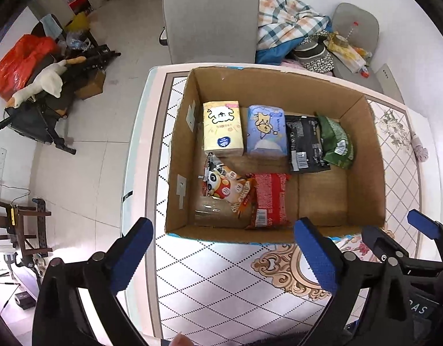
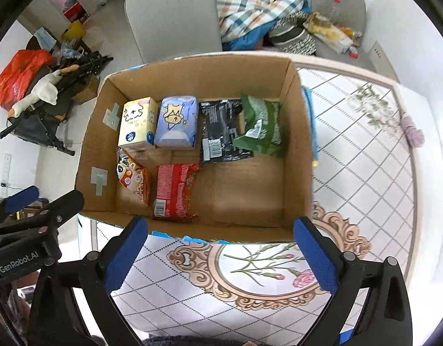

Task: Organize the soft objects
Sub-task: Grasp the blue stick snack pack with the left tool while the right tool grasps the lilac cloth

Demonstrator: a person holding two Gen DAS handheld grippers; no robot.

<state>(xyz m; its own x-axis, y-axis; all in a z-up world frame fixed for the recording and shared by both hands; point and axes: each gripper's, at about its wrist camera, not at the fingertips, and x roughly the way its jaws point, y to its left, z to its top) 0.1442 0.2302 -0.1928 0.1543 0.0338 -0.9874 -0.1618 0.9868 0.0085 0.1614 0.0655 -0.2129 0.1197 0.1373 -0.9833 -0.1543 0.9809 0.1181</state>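
Patterned table (image 1: pixel 221 282), cardboard box (image 1: pixel 371 155), grey chair (image 1: pixel 209 17), tiled floor (image 1: pixel 85 173)

A lived-in home, at the dining table

You're working in a household room: a floral-patterned table (image 2: pixel 365 173) on pale tiled floor (image 1: pixel 85 173), a grey chair (image 1: pixel 211 17) at its far side, a plaid blanket (image 1: pixel 287 20) heaped to the far right, and a plush goose (image 1: pixel 45 82) on clutter at far left.
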